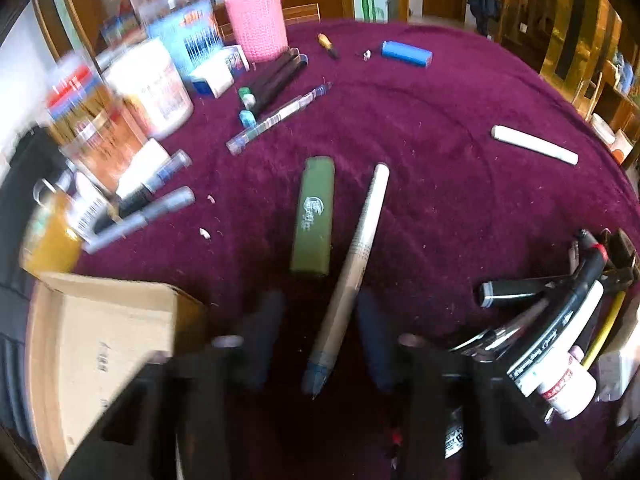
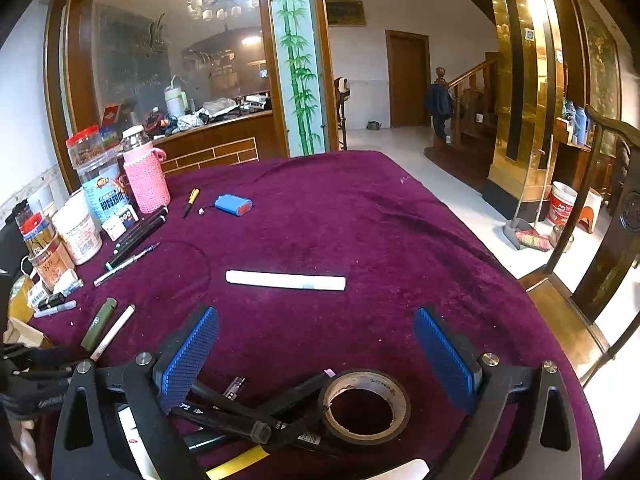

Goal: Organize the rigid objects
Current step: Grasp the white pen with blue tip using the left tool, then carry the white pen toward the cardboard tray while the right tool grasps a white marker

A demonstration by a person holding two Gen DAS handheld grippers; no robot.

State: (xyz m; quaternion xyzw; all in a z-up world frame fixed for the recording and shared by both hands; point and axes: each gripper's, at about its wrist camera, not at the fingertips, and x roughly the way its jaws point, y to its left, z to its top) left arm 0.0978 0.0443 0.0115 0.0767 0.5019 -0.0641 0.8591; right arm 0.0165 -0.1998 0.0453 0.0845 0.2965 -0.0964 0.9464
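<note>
Purple velvet cloth (image 2: 360, 220) covered the table on which the loose things were spread. A grey pen (image 1: 352, 272) was seen between the narrowed fingers of the left gripper (image 1: 320, 332), probably to be lifted toward the pile of markers (image 1: 552, 344) at its right; whether the pads already pressed on it could not be told, because of blur. The right gripper (image 2: 316, 348) was held wide and empty, with a white marker (image 2: 285, 280) just ahead and a tape roll (image 2: 364, 406) beneath it.

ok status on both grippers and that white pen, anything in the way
left gripper astride white pen, gap showing, not clamped. right gripper open, empty. green lighter close beside pen, not touching.
</note>
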